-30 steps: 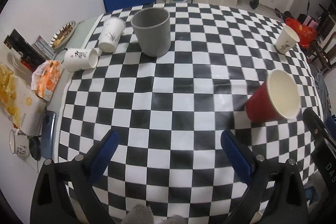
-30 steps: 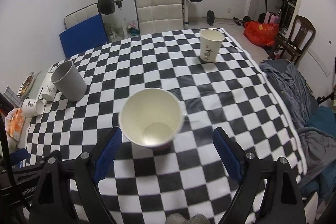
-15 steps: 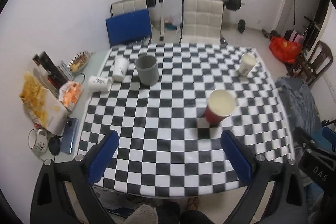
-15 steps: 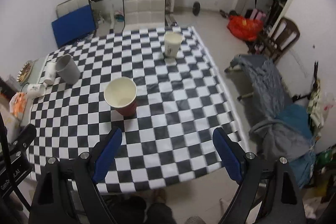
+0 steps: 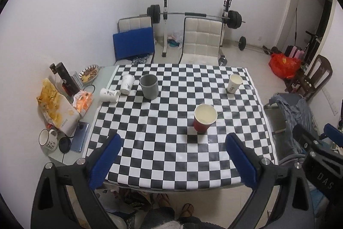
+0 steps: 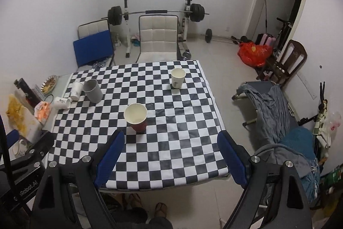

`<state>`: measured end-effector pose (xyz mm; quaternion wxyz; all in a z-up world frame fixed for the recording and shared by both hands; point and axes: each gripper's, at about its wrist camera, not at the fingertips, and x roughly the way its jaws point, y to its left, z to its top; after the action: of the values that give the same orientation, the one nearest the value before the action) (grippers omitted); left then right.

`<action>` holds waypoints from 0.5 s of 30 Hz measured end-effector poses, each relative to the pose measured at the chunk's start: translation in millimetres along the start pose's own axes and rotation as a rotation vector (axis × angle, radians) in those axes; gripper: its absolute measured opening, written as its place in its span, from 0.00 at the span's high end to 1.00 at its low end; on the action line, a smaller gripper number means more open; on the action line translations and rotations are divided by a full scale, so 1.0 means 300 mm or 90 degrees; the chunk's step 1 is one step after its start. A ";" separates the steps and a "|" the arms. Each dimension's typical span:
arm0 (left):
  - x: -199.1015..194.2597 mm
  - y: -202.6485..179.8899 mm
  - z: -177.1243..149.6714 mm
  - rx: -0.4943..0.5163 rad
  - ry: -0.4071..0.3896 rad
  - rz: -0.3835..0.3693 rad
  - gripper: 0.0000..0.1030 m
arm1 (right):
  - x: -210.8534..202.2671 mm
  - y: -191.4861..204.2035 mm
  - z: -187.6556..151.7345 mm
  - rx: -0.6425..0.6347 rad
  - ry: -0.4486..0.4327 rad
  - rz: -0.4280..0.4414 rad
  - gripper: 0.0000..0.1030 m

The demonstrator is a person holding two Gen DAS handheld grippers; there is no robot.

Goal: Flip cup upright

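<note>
A red paper cup (image 5: 204,119) stands upright, mouth up, on the checkered table (image 5: 163,143); it also shows in the right wrist view (image 6: 136,117). My left gripper (image 5: 172,156) is open and empty, high above the table's near edge. My right gripper (image 6: 170,153) is open and empty, also well back from the cup. A white paper cup (image 5: 109,95) lies on its side at the table's left edge, also seen in the right wrist view (image 6: 61,102).
A grey cup (image 5: 149,86) and a white cup (image 5: 127,84) stand at the far left, another white cup (image 5: 234,83) at the far right. Snacks, a phone and a mug (image 5: 47,140) crowd a side table on the left. Chairs and a barbell rack stand behind.
Both grippers have pulled far up and back from the table, so the whole table now shows. The red cup stands upright and has not moved.
</note>
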<state>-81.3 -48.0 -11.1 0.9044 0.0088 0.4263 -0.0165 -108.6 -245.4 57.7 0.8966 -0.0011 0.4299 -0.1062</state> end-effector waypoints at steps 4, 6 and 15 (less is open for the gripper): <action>-0.038 -0.002 0.004 -0.004 -0.011 0.002 0.04 | -0.043 -0.017 -0.002 -0.001 -0.007 0.000 0.13; -0.049 -0.002 0.003 -0.005 -0.014 0.003 0.04 | -0.050 -0.020 -0.001 0.001 -0.007 0.003 0.13; -0.058 0.002 0.005 -0.004 -0.016 0.004 0.04 | -0.078 -0.031 0.005 0.000 -0.009 0.005 0.13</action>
<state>-91.2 -47.0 3.2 0.9099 0.0070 0.4146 -0.0126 -123.6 -250.3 77.6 0.9001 -0.0004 0.4235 -0.1027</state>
